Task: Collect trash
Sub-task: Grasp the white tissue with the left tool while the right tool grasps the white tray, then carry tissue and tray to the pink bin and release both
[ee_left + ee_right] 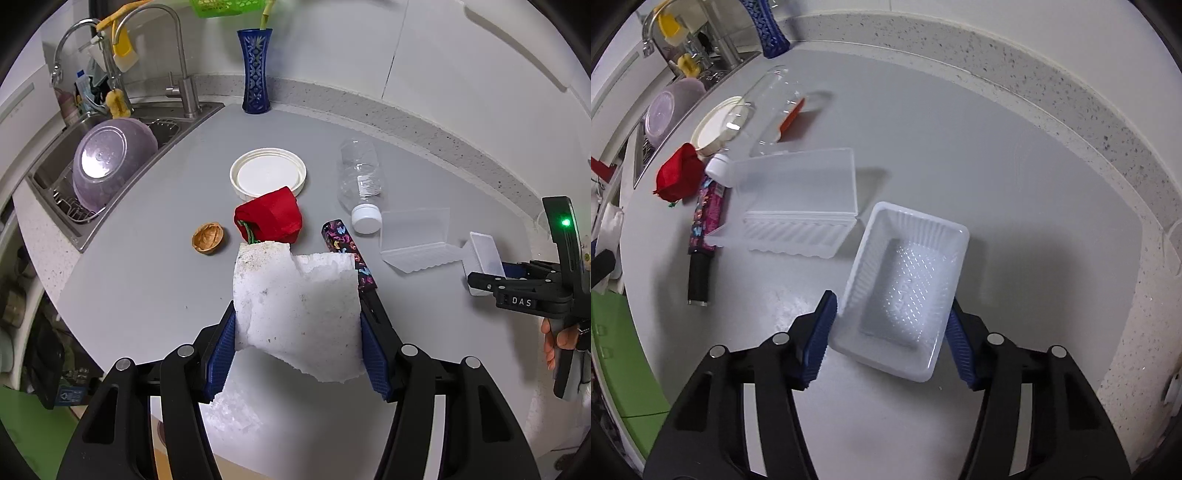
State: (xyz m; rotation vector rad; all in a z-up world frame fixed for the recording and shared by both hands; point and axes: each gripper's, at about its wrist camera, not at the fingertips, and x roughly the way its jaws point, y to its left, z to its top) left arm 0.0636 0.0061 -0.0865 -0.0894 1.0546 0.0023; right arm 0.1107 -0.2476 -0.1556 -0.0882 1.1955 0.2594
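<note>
Foam chunk (pixel 299 306) clenched in left gripper (pixel 299 343); right gripper (pixel 890 336) seemingly grips tray (pixel 905 288).

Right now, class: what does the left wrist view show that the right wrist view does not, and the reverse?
Only the left wrist view shows the left gripper clamped on the foam, and the walnut shell. Only the right wrist view shows the inside of the tray, with the right gripper astride it. Both show the counter, the bottle, the red cloth, the lid, the clear box and the vase.
</note>
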